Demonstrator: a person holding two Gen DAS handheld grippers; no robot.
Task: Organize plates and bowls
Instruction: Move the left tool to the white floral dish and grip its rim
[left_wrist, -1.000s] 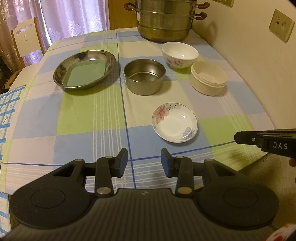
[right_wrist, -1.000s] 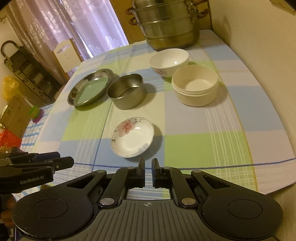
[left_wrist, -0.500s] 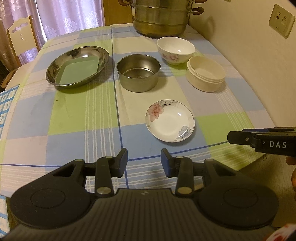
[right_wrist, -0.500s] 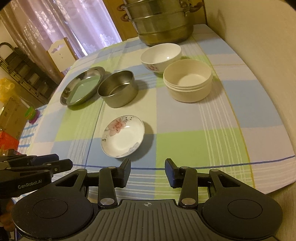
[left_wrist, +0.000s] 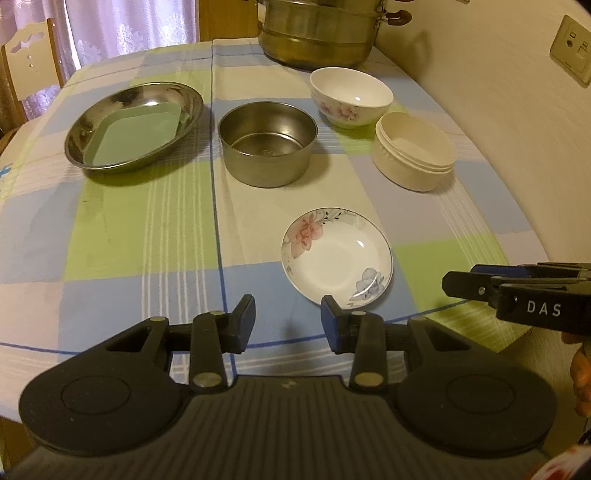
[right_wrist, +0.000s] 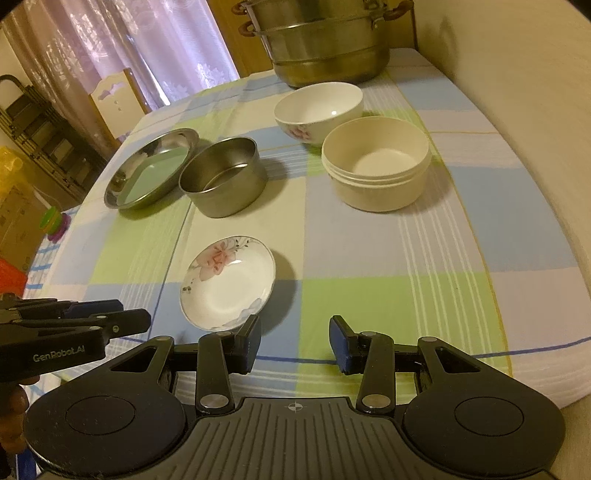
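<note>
A small floral saucer (left_wrist: 337, 257) (right_wrist: 228, 281) lies nearest on the checked tablecloth. Behind it stand a steel bowl (left_wrist: 267, 143) (right_wrist: 223, 175), a steel plate (left_wrist: 133, 125) (right_wrist: 151, 172) to its left, a white floral bowl (left_wrist: 350, 95) (right_wrist: 318, 109) and a cream ribbed bowl (left_wrist: 413, 150) (right_wrist: 375, 167) to its right. My left gripper (left_wrist: 288, 322) is open and empty, just short of the saucer. My right gripper (right_wrist: 295, 336) is open and empty, right of the saucer. Each gripper shows in the other's view, the right one (left_wrist: 517, 291) and the left one (right_wrist: 74, 325).
A large steel steamer pot (left_wrist: 321, 33) (right_wrist: 325, 40) stands at the table's far end. A wall with a socket (left_wrist: 572, 48) runs along the right side. A chair (right_wrist: 114, 103) and curtains are beyond the far left edge.
Both grippers have moved forward toward the dishes. The right gripper went from nearly shut to wide open. The left gripper stayed open.
</note>
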